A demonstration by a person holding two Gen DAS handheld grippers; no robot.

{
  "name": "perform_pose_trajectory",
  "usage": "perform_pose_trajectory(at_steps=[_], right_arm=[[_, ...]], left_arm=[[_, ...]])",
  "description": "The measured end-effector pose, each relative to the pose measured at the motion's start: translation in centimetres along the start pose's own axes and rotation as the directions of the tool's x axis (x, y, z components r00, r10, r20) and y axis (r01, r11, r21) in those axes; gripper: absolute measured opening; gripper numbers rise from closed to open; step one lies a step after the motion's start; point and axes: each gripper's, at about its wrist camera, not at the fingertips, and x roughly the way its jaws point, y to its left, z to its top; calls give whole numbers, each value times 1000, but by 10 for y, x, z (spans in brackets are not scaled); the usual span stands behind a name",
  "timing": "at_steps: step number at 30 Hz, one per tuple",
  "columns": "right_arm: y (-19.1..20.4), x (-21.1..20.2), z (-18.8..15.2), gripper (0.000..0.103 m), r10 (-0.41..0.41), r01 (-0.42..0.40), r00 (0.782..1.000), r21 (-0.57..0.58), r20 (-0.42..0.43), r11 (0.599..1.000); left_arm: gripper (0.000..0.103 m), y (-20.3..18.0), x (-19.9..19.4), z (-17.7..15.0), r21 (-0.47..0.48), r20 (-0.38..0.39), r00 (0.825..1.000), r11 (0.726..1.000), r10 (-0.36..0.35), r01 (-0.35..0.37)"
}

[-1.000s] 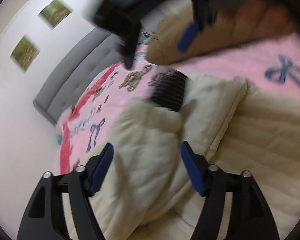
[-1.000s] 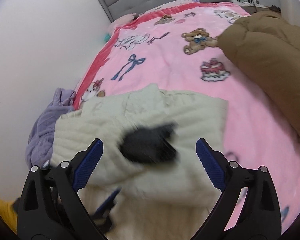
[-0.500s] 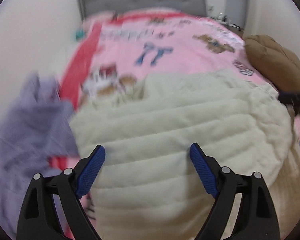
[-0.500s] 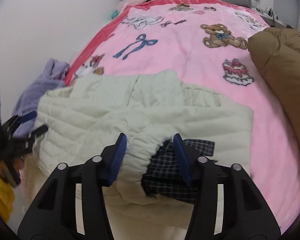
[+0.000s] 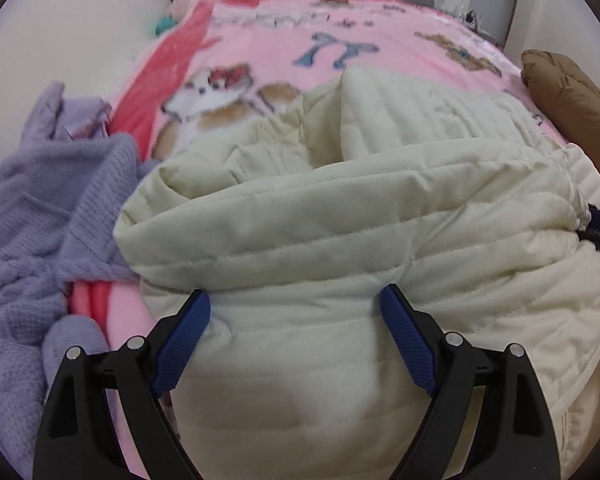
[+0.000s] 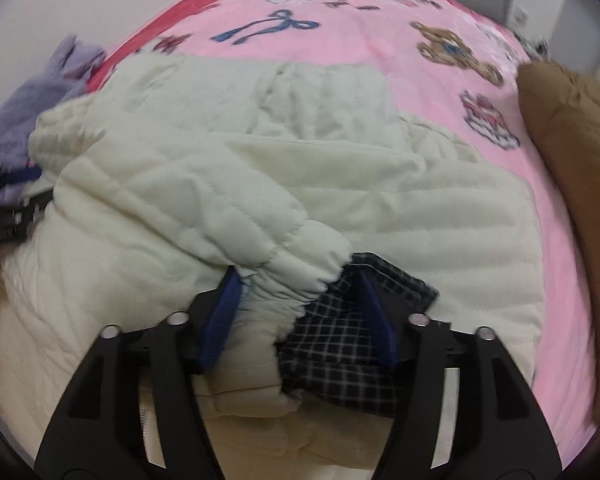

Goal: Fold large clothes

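- Your right gripper (image 6: 296,280) sits nearest the work, straddling the gathered elastic sleeve cuff (image 6: 300,268) of the cream quilted jacket (image 6: 380,208). Its jaws are opening; the cuff and the dark checked lining (image 6: 340,340) lie between the pads, which no longer look to be pinching. I judge the sleeve is being laid across the jacket's body.
- To do this well, let the cuff drop flat before you draw back, so the sleeve lies straight across the front and the lining tucks under instead of poking out.
- Your left gripper (image 5: 294,304) hangs spread wide over the quilted body, with a fold ridge just beyond its tips. It holds nothing; whether the pads brush the cloth I cannot tell.
- Use that hand to press or smooth the puffy ridge, since the padding looks springy and likely to unfold itself.
- The jacket lies on the near part of the bed, on the pink cartoon blanket (image 5: 380,28), collar end pointing away from you.
- Beside it on the left lies a lilac knitted garment (image 5: 40,208), touching the jacket's edge; keep it out of the fold.
- On the far right sits a brown padded coat (image 6: 572,160), clear of the work.
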Motion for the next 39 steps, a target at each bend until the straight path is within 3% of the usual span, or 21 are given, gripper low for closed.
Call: perform_pose_trajectory(at_steps=[2,6,10,12,15,20,24,35,37,38,39], right_arm=[[-9,-17,1,70,-5,4,999,31,38,1000],[-10,-66,-12,63,-13,8,976,22,216,1000],[16,-107,-40,63,106,-82,921,-80,374,993],[31,-105,-44,63,85,-49,925,-106,371,993],[44,-78,-51,63,56,-16,955,-139,292,990],[48,-38,-56,65,12,24,978,-170,208,985],[54,-25,-56,66,-18,60,980,-207,199,977],[55,-26,-60,67,-11,56,975,-199,220,978],[53,-43,-62,75,-11,60,969,-190,248,980],[51,-53,-64,88,-29,79,962,-177,270,981],[47,-69,-70,89,-27,78,954,-158,299,984]], left_arm=[[86,1,-20,-2,-4,57,998,1000,19,-19],[86,7,-73,-12,-83,205,978,996,38,-22],[89,-3,-108,-34,-120,267,964,993,10,23],[89,-14,-105,-43,-103,250,968,994,0,27],[89,-28,-80,-57,-73,168,986,997,4,8],[90,-25,-43,-73,-69,104,995,998,-3,10],[94,-31,-34,-74,1,112,993,1000,30,-30],[96,-33,-31,-73,24,117,993,999,32,-35],[96,-36,-43,-71,45,130,990,997,50,-57],[96,-38,-54,-71,58,151,986,996,65,-74],[96,-39,-69,-76,70,187,979,993,76,-90]])
